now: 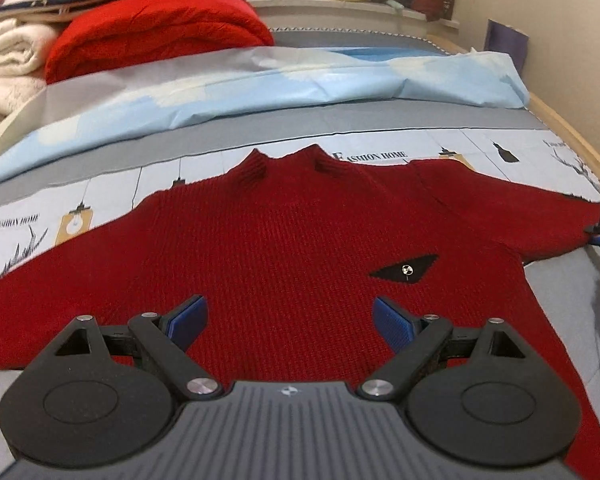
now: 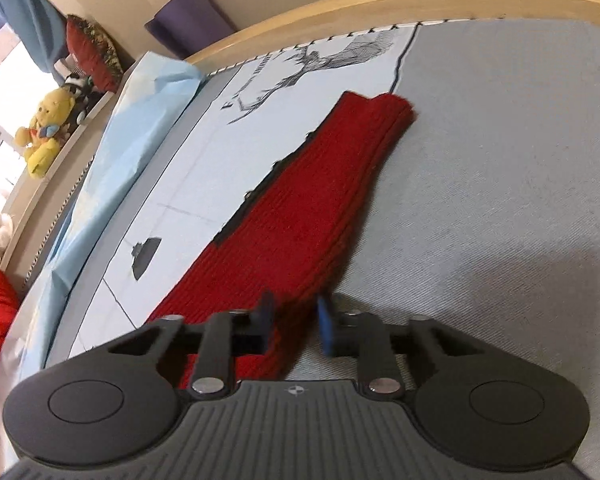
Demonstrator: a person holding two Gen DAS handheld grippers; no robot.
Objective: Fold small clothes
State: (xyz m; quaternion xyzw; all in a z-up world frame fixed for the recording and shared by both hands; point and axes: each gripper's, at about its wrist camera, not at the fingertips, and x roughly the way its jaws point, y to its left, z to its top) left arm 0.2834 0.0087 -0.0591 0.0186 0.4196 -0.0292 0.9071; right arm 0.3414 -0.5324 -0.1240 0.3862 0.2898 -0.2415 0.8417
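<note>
Red knit sweater lies flat on the bed, right gripper closing on one sleeve

The bed [image 1: 560,280], with its grey and printed cover, carries the red sweater [image 1: 292,240], which is spread face up with the collar pointing away and both sleeves stretched out to the sides. The knit looks thick and soft, so I judge it is light but limp: it will sag and drag when lifted, and it should not slip easily between pads. A good hold is on an edge or a cuff, not the middle of the body. The left gripper [image 1: 290,320] hovers over the lower body with its jaws wide and nothing between them. The right gripper [image 2: 296,324] has its jaws narrow around the sleeve [image 2: 320,184], near its lower edge; the blue pads [image 2: 325,330] look to be pinching the knit, though blur hides the contact.
</note>
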